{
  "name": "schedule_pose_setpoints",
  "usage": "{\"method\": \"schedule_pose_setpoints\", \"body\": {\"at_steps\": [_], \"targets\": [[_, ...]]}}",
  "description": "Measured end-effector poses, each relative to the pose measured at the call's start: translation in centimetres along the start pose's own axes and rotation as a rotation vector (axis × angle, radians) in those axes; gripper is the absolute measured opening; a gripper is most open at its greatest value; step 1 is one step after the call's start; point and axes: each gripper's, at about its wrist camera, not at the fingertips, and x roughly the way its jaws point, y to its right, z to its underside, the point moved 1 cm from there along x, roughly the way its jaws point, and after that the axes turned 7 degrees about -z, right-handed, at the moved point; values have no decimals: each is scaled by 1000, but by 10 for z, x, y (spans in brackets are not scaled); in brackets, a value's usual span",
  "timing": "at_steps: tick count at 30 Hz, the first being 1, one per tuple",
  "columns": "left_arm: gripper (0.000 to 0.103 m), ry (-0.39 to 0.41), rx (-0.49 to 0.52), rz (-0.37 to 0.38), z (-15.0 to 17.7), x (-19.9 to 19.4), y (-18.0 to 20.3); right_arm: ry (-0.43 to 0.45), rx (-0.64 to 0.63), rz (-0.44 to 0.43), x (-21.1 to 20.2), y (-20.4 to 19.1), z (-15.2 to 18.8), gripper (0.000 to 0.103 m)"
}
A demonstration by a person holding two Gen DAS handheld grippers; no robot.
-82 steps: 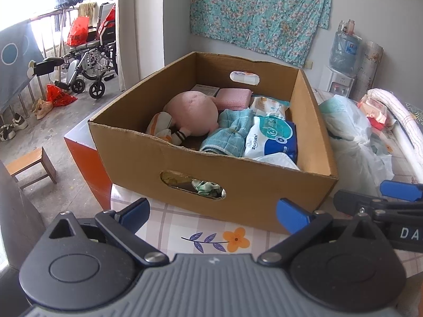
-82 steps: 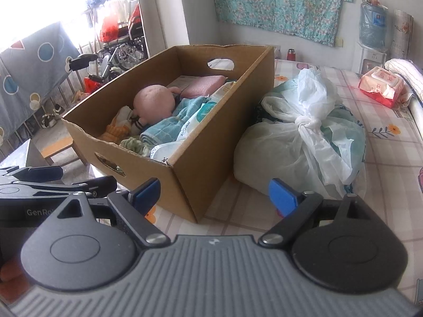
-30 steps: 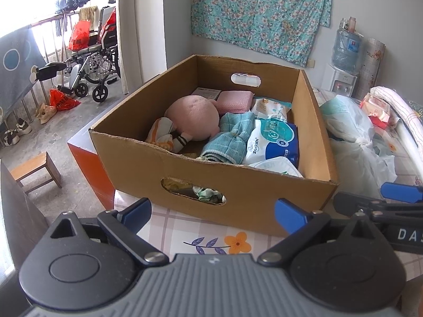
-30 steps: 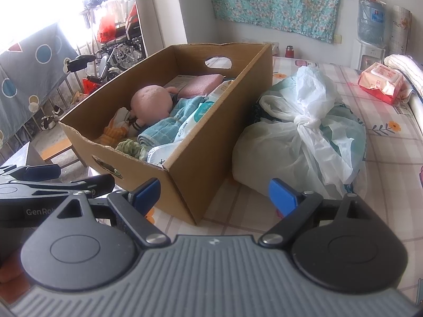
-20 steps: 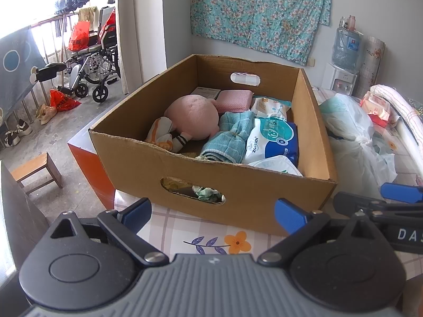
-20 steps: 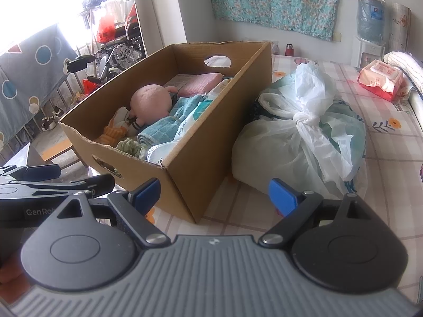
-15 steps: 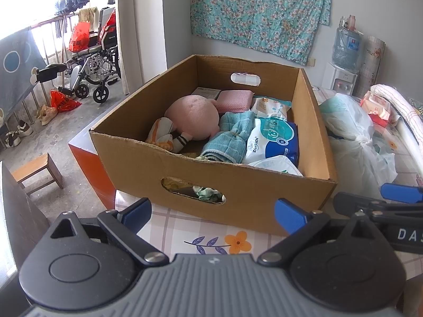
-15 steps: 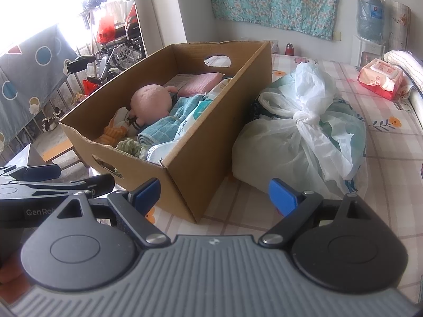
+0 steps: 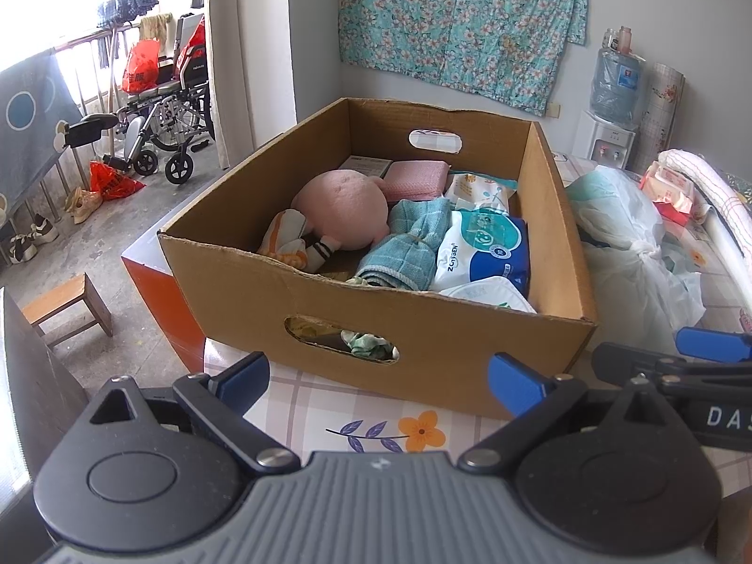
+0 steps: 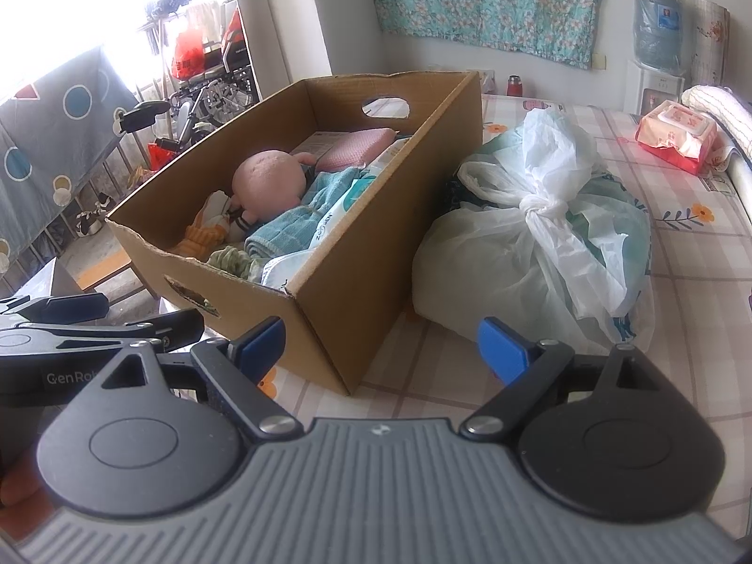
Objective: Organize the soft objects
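A cardboard box (image 9: 423, 343) (image 10: 385, 216) stands on the floral tablecloth. Inside lie a pink plush doll (image 9: 345, 209) (image 10: 268, 183), a teal towel (image 9: 399, 249) (image 10: 291, 225), a pink cloth (image 9: 416, 178), wipe packs (image 9: 484, 246) and a green sock (image 10: 232, 261). My left gripper (image 9: 380, 378) hovers open in front of the box's near wall, nothing between its blue pads. My right gripper (image 10: 376, 343) is open too, level with the box's near right corner. Each gripper shows at the edge of the other's view.
A knotted white plastic bag (image 10: 540, 239) (image 9: 630, 244) lies right of the box. A red tissue pack (image 10: 677, 136) and a rolled towel (image 10: 719, 108) sit at the far right. Left of the table stand a wooden stool (image 9: 66, 303) and a wheelchair (image 9: 164, 127).
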Motion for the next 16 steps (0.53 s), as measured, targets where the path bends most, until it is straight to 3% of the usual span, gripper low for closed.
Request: {"method": "schedule_pose_setpoints", "body": {"at_steps": [16], "targets": [[100,-1,2,0,-1,-1,0,-1,5,-1,0,-1,1,89]]}}
